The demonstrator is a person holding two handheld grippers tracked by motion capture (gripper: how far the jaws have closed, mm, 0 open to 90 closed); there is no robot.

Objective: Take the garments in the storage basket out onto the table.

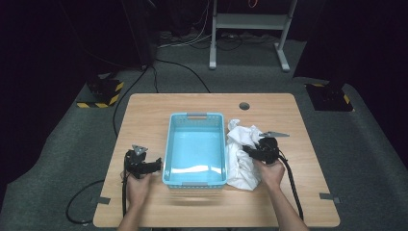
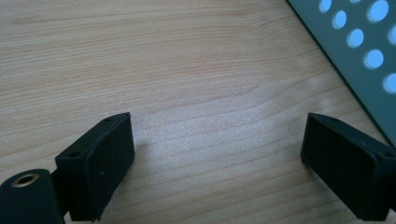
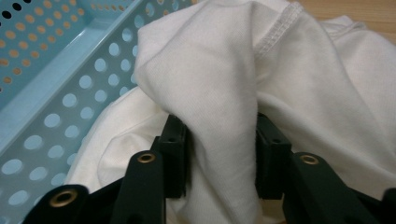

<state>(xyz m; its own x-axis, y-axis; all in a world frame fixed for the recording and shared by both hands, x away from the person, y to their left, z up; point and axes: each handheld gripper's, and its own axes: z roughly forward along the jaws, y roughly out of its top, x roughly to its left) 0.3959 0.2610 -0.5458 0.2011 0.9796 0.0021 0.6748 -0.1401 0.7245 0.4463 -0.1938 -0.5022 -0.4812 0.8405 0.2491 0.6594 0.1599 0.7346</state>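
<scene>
A crumpled white cloth [image 1: 239,161] lies on the wooden table [image 1: 144,110], against the right side of a light blue perforated basket [image 1: 195,116]. My right gripper [image 1: 250,150] reaches into the cloth from the right. In the right gripper view a raised fold of the cloth [image 3: 224,70] stands between the jaws of the right gripper [image 3: 222,154], which sit apart beside it and do not squeeze it. My left gripper [image 1: 157,166] rests left of the basket. It is open [image 2: 217,154] over bare wood with nothing between its jaws.
The basket's inside holds nothing, and its holed wall [image 2: 369,56] is close to the left gripper's right jaw. The basket wall [image 3: 60,70] also lies just left of the right gripper. A round cable hole [image 1: 244,106] is at the table's far edge.
</scene>
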